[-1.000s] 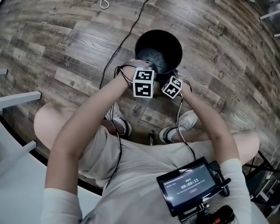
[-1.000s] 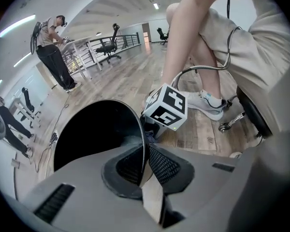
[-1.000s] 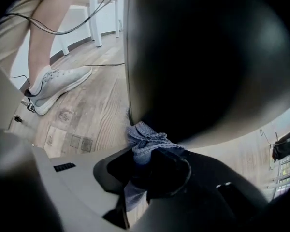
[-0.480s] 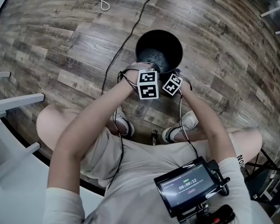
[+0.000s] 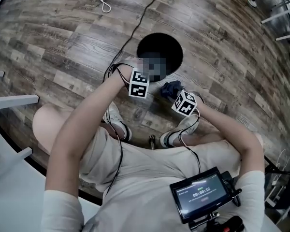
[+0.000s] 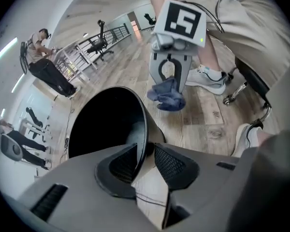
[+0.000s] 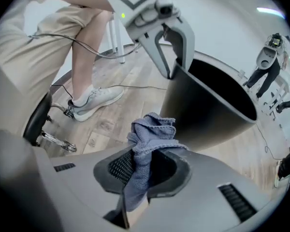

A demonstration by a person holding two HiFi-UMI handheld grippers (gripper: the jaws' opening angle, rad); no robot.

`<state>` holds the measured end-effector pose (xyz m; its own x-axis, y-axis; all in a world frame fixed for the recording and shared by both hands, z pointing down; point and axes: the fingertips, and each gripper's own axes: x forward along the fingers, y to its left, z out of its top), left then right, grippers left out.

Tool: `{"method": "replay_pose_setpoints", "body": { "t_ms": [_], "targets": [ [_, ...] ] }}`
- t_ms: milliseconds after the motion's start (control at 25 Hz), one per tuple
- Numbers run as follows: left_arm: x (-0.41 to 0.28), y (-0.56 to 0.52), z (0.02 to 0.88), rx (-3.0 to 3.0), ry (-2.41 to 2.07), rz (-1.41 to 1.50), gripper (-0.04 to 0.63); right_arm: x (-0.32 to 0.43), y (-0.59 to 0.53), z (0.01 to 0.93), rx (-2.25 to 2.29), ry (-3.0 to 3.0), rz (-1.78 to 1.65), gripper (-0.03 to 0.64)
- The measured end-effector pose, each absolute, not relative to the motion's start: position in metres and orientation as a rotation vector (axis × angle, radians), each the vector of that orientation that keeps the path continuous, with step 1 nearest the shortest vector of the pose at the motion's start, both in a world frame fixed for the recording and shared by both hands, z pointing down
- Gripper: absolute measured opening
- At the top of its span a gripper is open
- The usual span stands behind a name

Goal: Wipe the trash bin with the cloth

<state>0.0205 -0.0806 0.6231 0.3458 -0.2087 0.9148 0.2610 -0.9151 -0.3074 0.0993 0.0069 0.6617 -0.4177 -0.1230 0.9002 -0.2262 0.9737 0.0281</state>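
The trash bin (image 5: 145,45) stands upright on the floor (image 5: 63,42), at 12 o'clock from the person. The right tool (image 7: 145,163) is clamped on the blue cloth (image 7: 152,134), which hangs clear of the bin at about its 5 o'clock, touching nothing. The left tool (image 6: 146,151) sits at the bin's 7 o'clock rim. Its jaws have just been opening and stand moderately apart, with the rim wall between them but not gripped. With the cloth off the bin and the steadying hold released, a wiping pass seems to be ending. Whether any surface is left to wipe, I cannot tell.
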Motion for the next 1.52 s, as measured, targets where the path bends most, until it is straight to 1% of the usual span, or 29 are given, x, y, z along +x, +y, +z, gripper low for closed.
{"method": "replay_pose_setpoints", "body": {
  "t_ms": [280,440,840,1120,1520],
  "targets": [
    [0.024,-0.075,0.625,-2.213,-0.065,-1.599,0.107,0.086,-0.016,0.579,0.38,-2.093,0.049,0.064],
    [0.029,-0.069,0.624,-2.247,-0.073,-1.576,0.101,0.081,-0.029,0.567,0.403,-2.101,0.032,0.064],
    [0.042,-0.063,0.62,-2.299,-0.076,-1.522,0.087,0.073,-0.038,0.632,0.343,-2.034,0.017,0.064],
    [0.054,-0.066,0.613,-2.41,-0.053,-1.473,0.06,0.078,-0.049,0.683,0.326,-1.981,0.023,0.064],
    [0.056,-0.068,0.611,-2.438,-0.046,-1.466,0.055,0.086,-0.049,0.782,0.234,-1.857,-0.033,0.064]
  ]
}}
